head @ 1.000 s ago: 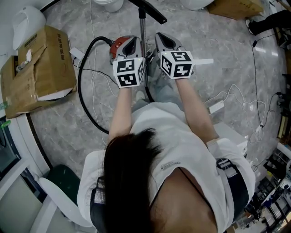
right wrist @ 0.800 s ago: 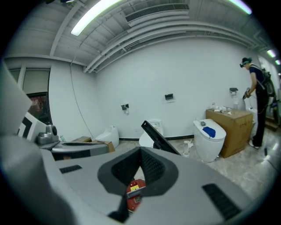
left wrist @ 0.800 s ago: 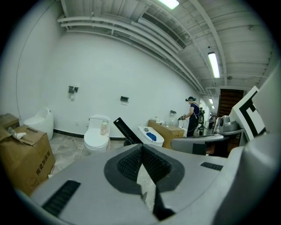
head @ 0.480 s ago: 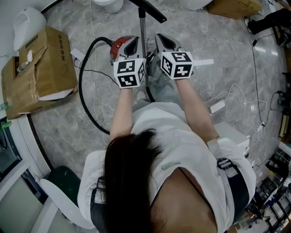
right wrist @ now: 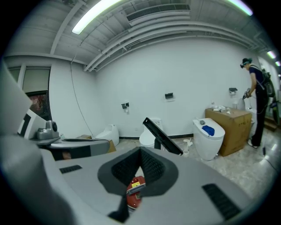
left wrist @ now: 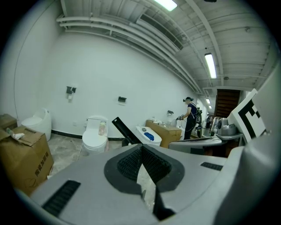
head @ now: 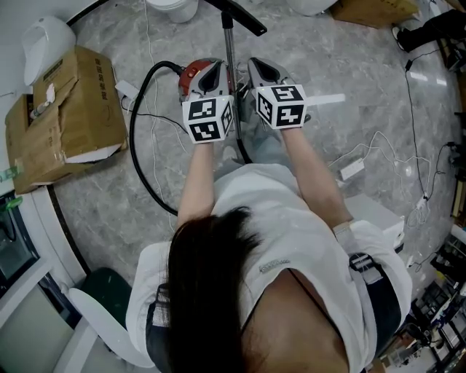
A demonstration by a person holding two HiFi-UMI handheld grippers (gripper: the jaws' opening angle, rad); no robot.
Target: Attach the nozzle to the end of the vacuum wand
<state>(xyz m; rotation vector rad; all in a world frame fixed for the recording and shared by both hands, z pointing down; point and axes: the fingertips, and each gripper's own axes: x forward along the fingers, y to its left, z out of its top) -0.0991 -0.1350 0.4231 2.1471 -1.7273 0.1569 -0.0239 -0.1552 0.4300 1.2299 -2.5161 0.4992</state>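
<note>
Against a second ago: nothing of note has moved. Both grippers sit in the same spot side by side. The cardboard box [head: 62, 109] by the floor's [head: 349, 87] left edge sits slightly further right in the head view, and that is all.

Left to right, head view:
- Black hose [head: 132, 135] loops over the floor from the box side to the red vacuum body [head: 191, 71].
- Left gripper [head: 210, 73] is over the vacuum body. Its jaws are closed pad to pad with nothing between them. Its own view shows only bare floor through the slit beneath the pads.
- Vacuum wand [head: 228, 51], a metal tube, runs up between the two grippers, and neither grips it. The black nozzle [head: 244, 16] is at its far end, near the floor's top edge, tilted. I cannot tell whether it is fully seated.
- Right gripper [head: 261, 69] is just right of the wand. Its jaws are likewise closed and empty. In its own view the red vacuum body shows below and beyond the pads, not between them.

Only the head view shows the hose and the wand's tube. Only the gripper views show the white wall, a toilet [left wrist: 94, 136], a second cardboard box [right wrist: 230, 123] and a person [right wrist: 259, 105] standing at the far right.
</note>
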